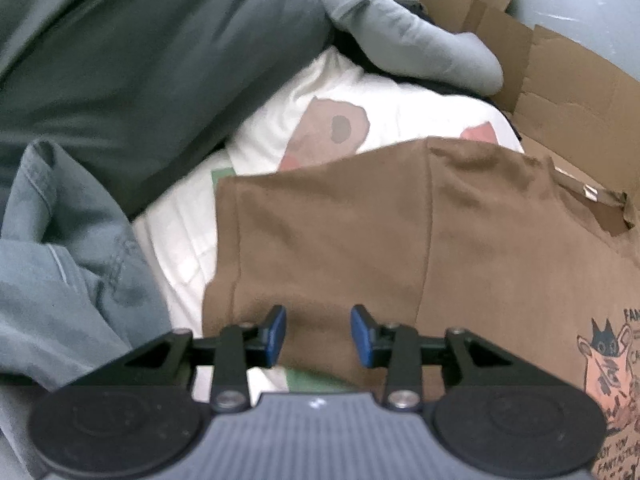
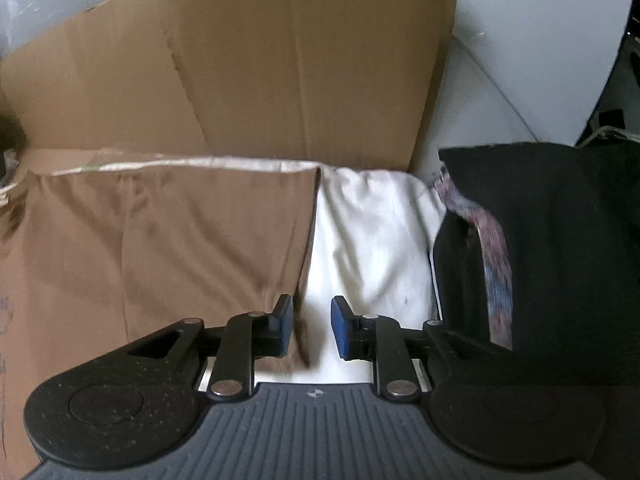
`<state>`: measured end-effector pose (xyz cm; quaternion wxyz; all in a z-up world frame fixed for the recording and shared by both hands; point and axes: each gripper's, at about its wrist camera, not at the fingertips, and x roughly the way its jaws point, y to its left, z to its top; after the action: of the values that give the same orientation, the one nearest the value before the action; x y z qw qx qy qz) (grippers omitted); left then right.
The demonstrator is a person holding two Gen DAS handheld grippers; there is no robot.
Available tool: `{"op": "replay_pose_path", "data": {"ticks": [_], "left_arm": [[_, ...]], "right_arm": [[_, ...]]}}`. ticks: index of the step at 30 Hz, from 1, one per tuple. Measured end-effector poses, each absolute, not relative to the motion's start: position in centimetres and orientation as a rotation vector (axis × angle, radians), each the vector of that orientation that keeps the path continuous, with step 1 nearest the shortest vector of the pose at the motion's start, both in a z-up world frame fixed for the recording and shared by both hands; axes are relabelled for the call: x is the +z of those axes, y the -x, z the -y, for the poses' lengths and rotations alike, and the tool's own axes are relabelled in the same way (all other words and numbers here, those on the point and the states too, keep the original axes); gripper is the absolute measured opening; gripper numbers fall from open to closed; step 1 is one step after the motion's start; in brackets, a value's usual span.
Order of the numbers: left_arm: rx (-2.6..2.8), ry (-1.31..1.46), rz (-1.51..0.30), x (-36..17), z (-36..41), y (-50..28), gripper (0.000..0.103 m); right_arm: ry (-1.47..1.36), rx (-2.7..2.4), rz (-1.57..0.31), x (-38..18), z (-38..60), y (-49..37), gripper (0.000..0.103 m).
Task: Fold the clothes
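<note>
A brown T-shirt point(image 1: 360, 232) lies flat on a white cloth point(image 1: 360, 96) that has a bear print; a cartoon print shows at the shirt's lower right. My left gripper point(image 1: 320, 336) hovers over the shirt's near left part, jaws open, with brown fabric seen in the gap but not pinched. In the right wrist view the same brown T-shirt point(image 2: 180, 240) ends at a straight right edge beside the white cloth point(image 2: 372, 240). My right gripper point(image 2: 313, 328) stands open right over that edge, its pads clear of the fabric.
A dark grey-green garment point(image 1: 140, 60), blue denim point(image 1: 60, 260) and a light grey sleeve point(image 1: 400, 28) crowd the left and back. Flattened cardboard point(image 2: 280, 80) lies behind the shirt. A black garment point(image 2: 540, 260) with a patterned strip sits to the right.
</note>
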<state>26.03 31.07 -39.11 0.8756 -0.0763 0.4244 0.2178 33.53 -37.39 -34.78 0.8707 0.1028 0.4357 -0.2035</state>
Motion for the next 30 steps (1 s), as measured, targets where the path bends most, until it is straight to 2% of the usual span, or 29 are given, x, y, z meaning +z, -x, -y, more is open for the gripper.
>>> {"op": "replay_pose_path", "data": {"ticks": [7,11,21,29,30], "left_arm": [[0.407,0.132,-0.912,-39.3,-30.4,-26.6,0.04],[0.374,0.128,-0.928,-39.4,-30.1,-27.1,0.047],[0.32,0.117,-0.94,-39.8,-28.6,-28.1,0.048],[0.281,0.119,-0.912,-39.5,-27.1,-29.4,0.047],[0.275,0.119,-0.909,-39.5,-26.9,-29.6,0.047]], "right_arm": [[-0.225,-0.348,-0.844,-35.0,38.4,-37.1,0.033],[-0.241,-0.361,-0.844,-35.9,38.9,-38.5,0.036],[-0.286,-0.41,-0.882,-38.2,40.6,-40.4,0.039],[-0.372,-0.413,-0.834,-38.4,42.5,-42.4,0.039],[-0.377,-0.416,-0.833,-38.5,42.7,-42.6,0.032]]}}
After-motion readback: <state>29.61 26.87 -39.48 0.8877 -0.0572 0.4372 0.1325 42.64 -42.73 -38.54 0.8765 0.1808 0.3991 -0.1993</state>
